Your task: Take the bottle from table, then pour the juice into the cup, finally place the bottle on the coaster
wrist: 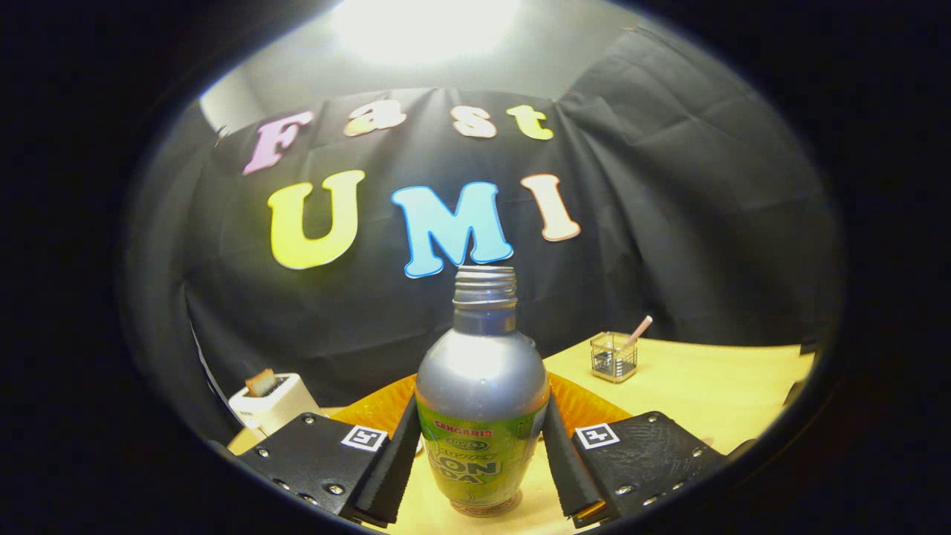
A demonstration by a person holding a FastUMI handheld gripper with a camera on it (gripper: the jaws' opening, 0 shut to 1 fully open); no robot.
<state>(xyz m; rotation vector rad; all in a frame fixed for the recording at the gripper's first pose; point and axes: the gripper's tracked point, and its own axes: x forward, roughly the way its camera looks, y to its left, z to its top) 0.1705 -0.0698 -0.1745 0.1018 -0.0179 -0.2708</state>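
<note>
Bottle [481, 416] stands upright on the counter [713, 386], between the tool's [481, 453] two fingers, one finger pressed to each side of its body. Base sits on a round coaster [487, 508]. Directly behind the bottle: a tray-like piece [587, 405]. Far right, well apart: small holder [614, 357] with a stick [639, 331] leaning in it. Far left at counter edge: toaster [273, 403], something in its slot.

Black creased cloth wall [669, 223] behind a yellow wooden table [713, 386]. Pale wall above, under bright glare [423, 26] from overhead.
</note>
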